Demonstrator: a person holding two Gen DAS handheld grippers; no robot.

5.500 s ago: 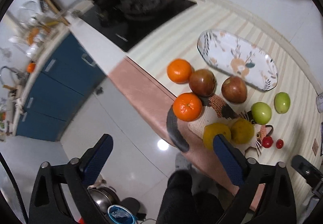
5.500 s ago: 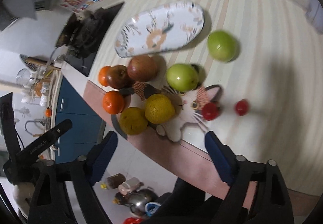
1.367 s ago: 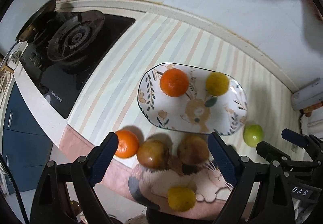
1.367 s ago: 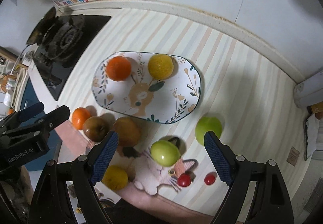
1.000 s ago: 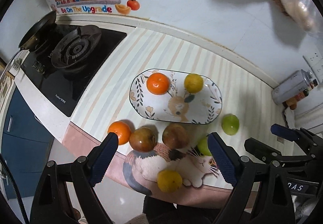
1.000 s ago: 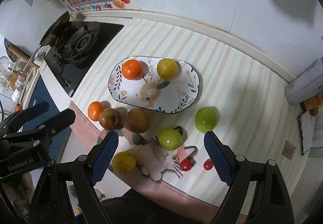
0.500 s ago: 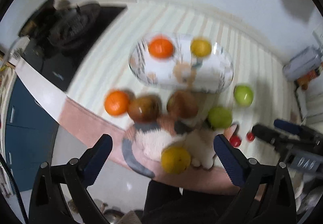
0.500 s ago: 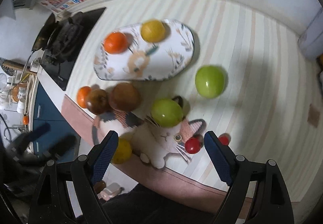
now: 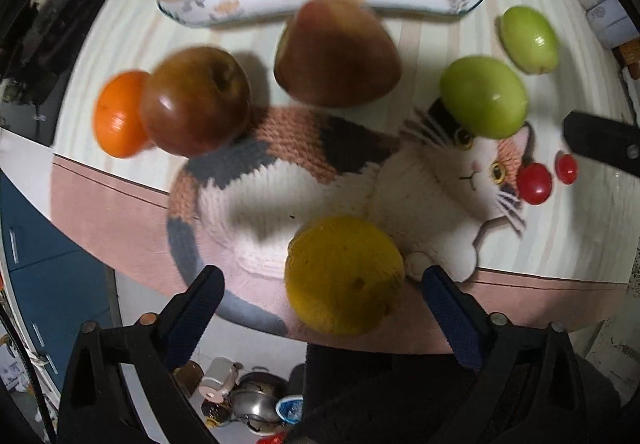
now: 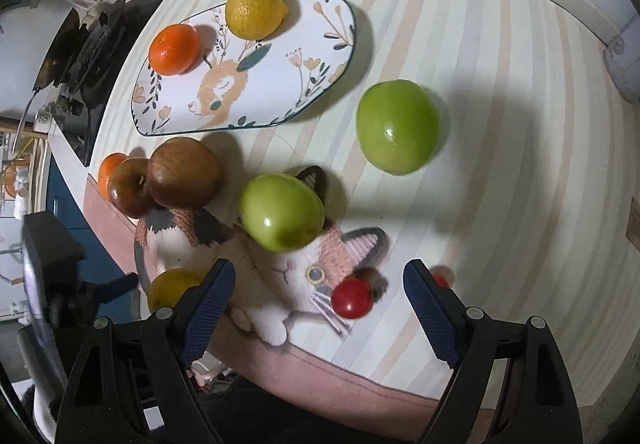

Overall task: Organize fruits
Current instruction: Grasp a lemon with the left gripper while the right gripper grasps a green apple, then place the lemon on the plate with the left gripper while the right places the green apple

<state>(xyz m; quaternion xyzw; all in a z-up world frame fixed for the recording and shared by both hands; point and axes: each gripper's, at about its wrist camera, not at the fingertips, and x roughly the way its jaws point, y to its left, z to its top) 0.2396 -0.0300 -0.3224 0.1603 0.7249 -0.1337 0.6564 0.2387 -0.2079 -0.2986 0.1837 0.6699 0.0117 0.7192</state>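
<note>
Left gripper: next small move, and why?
Probably ease the left gripper forward and down around the yellow fruit. Its jaws are open and empty, the fruit sits right between them on the cat mat at the counter edge, and the plate already holds one orange and one lemon.

Two citrus fruits (image 10: 174, 49) on the plate (image 10: 280, 83); apples (image 10: 183, 172) beside the cat mat (image 10: 256, 276).

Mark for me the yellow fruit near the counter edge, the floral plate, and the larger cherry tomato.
yellow fruit (image 9: 344, 276), left wrist view, middle of its top surface.
floral plate (image 10: 280, 83), right wrist view, bare patch right of the printed animal.
larger cherry tomato (image 10: 352, 299), right wrist view, middle of its skin.
</note>
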